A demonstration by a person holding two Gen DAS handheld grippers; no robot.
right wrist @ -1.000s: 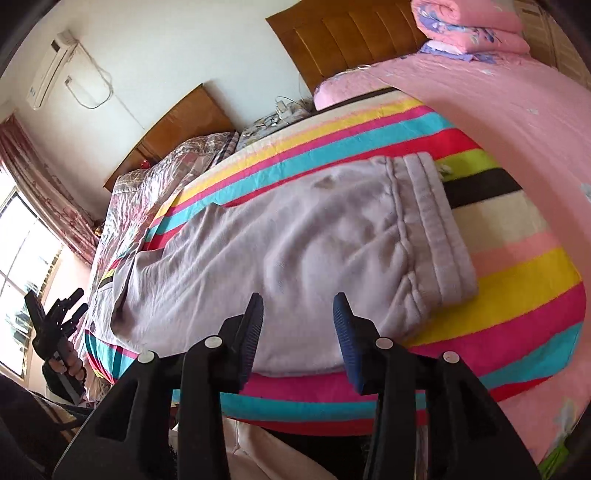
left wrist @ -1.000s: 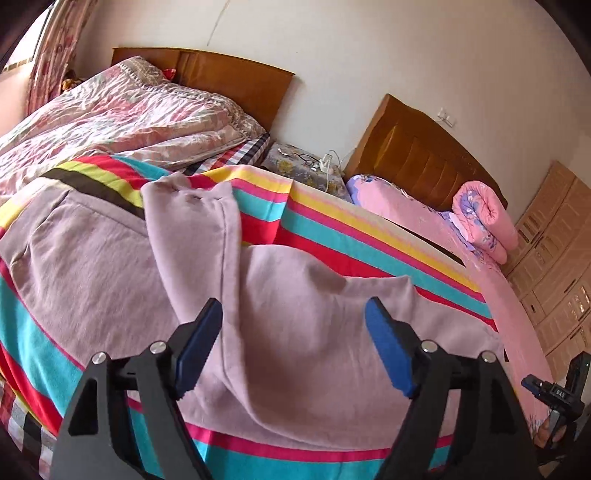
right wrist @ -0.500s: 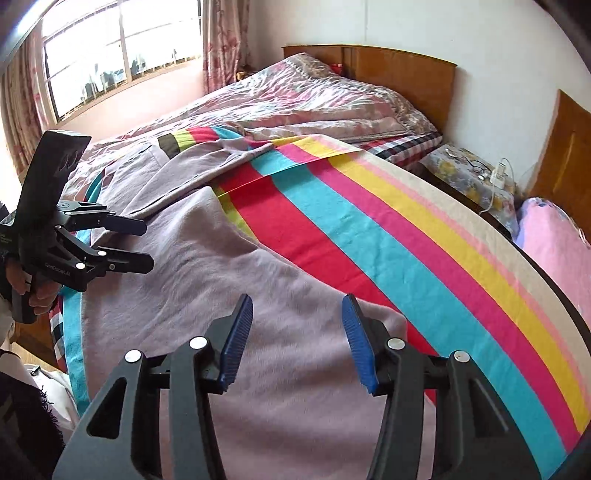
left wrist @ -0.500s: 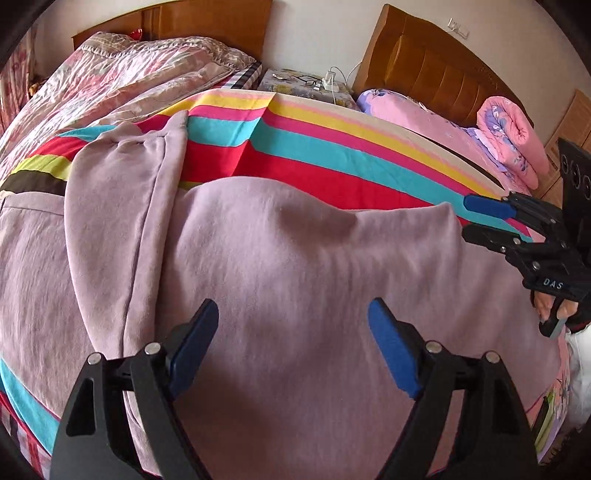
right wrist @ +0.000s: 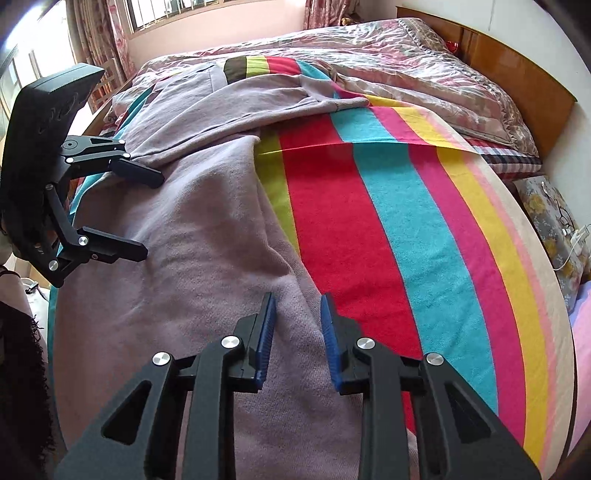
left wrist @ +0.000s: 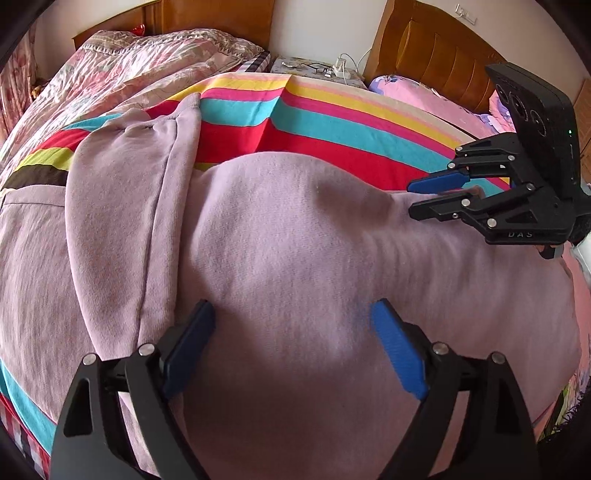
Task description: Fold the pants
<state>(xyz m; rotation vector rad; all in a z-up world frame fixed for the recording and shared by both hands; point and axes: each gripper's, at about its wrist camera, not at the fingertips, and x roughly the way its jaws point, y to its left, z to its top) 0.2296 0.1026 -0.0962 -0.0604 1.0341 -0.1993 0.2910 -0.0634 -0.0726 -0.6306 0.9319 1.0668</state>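
Lilac pants (left wrist: pixel 295 229) lie spread on a striped blanket (left wrist: pixel 314 122), with one leg (left wrist: pixel 122 206) folded over at the left. My left gripper (left wrist: pixel 291 321) hovers open just over the broad cloth, its jaws still opening and nothing between them. It also shows at the left of the right wrist view as the left gripper (right wrist: pixel 144 214). My right gripper (right wrist: pixel 297 314) is at the far edge of the pants (right wrist: pixel 192 258), its jaws closing. A raised ridge of that edge sits between the pads, which do not visibly press it. The right gripper (left wrist: pixel 421 197) appears at the right of the left wrist view.
The striped blanket (right wrist: pixel 369 221) runs bare beyond the pants. A pink floral quilt (left wrist: pixel 147 62) lies on the far bed. A nightstand (left wrist: pixel 317 68) with cables stands between two wooden headboards (left wrist: pixel 436 48). A pink-sheeted bed (left wrist: pixel 424 99) is at the right and a window (right wrist: pixel 184 14) behind.
My right gripper swung across the pants, rolled, dropped to their far edge and narrowed its jaws around it. My left gripper sank closer to the cloth.
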